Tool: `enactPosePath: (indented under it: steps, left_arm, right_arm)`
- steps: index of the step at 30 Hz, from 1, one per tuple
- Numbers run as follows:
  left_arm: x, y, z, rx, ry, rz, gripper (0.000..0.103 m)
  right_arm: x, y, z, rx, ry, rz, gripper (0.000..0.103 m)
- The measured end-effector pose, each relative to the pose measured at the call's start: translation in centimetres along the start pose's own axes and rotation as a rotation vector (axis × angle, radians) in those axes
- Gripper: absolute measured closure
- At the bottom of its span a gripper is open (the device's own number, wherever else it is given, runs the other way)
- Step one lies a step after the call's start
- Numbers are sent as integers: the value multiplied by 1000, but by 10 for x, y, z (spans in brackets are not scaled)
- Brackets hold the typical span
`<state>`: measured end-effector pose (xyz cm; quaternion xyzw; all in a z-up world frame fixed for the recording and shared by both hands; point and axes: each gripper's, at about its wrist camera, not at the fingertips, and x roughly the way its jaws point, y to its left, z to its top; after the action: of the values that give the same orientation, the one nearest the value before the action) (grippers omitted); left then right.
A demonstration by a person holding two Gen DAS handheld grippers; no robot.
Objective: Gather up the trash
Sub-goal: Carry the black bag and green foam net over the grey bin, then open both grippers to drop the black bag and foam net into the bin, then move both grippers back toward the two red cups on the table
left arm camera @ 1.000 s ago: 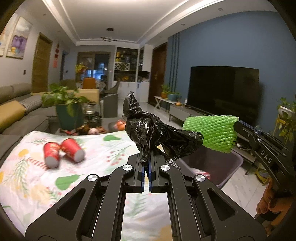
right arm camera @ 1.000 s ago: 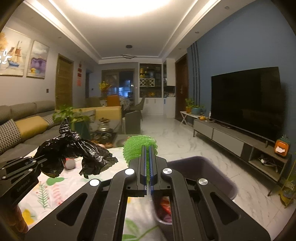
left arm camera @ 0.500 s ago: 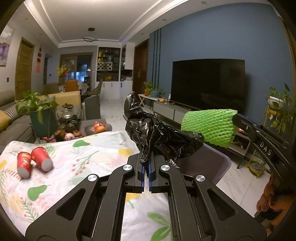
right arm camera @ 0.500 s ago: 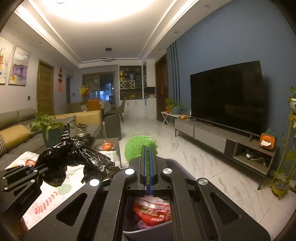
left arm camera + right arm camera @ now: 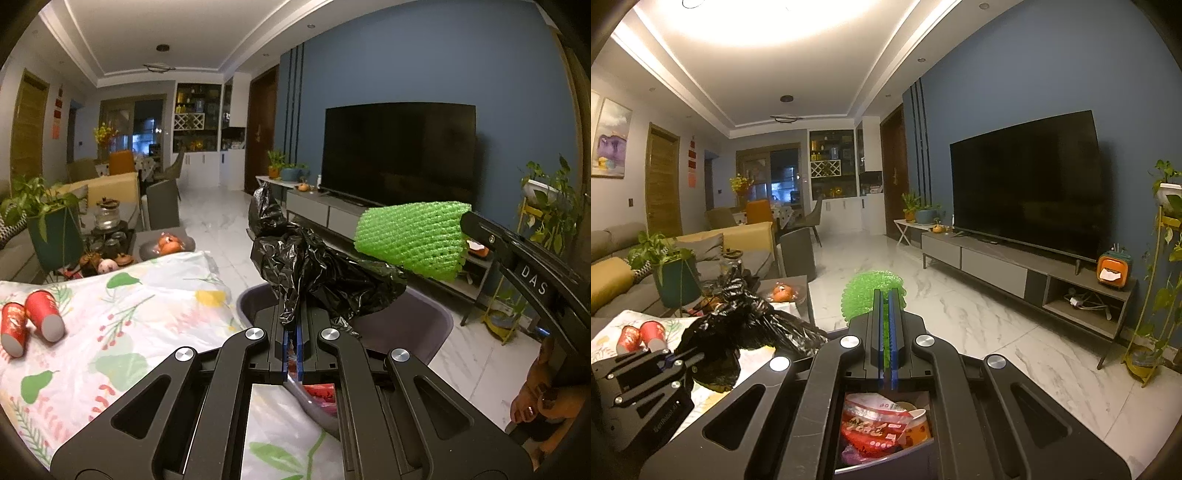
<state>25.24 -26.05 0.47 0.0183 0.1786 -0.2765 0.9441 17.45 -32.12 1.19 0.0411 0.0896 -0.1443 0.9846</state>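
Note:
My left gripper [image 5: 293, 325] is shut on a crumpled black plastic bag [image 5: 314, 269], held above the near rim of a grey-purple bin [image 5: 424, 321]. My right gripper [image 5: 886, 325] is shut on a green foam fruit net [image 5: 866, 291]; in the left wrist view that foam net [image 5: 410, 238] hangs over the bin's far side. Directly under the right gripper, the bin [image 5: 886, 461] holds red snack wrappers [image 5: 875, 428]. The black bag [image 5: 738, 332] and the left gripper [image 5: 670, 363] show at lower left in the right wrist view. Two red paper cups [image 5: 31, 326] lie on the floral tablecloth [image 5: 122, 332].
A potted plant [image 5: 48, 225], tea set and fruit plate [image 5: 168, 245] stand on the coffee table behind. A TV [image 5: 1027, 184] on a long low cabinet [image 5: 1015, 273] lines the blue wall. White marble floor [image 5: 960, 317] lies between. A plant stand [image 5: 1160, 277] stands at far right. A hand [image 5: 543, 398] holds the right gripper.
Both grippers have swung right, away from the table and over the bin. The bin's red wrappers have come into sight under the right gripper; the cups slid toward the left edge.

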Motion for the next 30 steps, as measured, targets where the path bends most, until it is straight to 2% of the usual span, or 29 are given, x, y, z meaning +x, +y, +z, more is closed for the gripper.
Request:
enactPosePath:
  steps: [9, 12, 13, 14, 15, 16, 17, 19, 20, 23, 25, 30]
  left_arm:
    - [19, -6, -4, 3, 19, -36, 101]
    - [22, -1, -4, -16, 18, -58, 97]
    - [24, 0, -5, -21, 22, -62, 89]
    - [25, 2, -6, -25, 24, -54, 70]
    - [27, 4, -8, -28, 21, -49, 57]
    - [26, 8, -10, -36, 9, -46, 38]
    - [23, 13, -12, -51, -11, -45, 36]
    - [21, 18, -13, -59, -12, -32, 33]
    - [20, 21, -14, -64, -12, -21, 30]
    - [13, 35, -17, -92, -20, 7, 24]
    - [6, 45, -20, -118, -25, 33, 20]
    - [-15, 67, -29, -165, -24, 92, 17]
  right_arm:
    - [14, 0, -1, 19, 2, -2, 100]
    - [19, -2, -3, 26, 4, 2, 100]
    - [20, 0, -3, 26, 6, 5, 100]
    - [21, 1, -3, 25, 8, 3, 100]
    - [23, 1, -4, 27, 15, 9, 99]
    - [24, 1, -5, 31, 17, 17, 95]
    - [25, 1, -6, 33, 20, 19, 90]
    - [26, 0, -7, 36, 25, 10, 66]
    - [27, -1, -7, 40, 26, 9, 62]
    - [27, -2, -9, 51, 34, 2, 59]
    - [24, -3, -11, 58, 34, 0, 50]
    - [14, 3, -13, 67, 29, 5, 37]
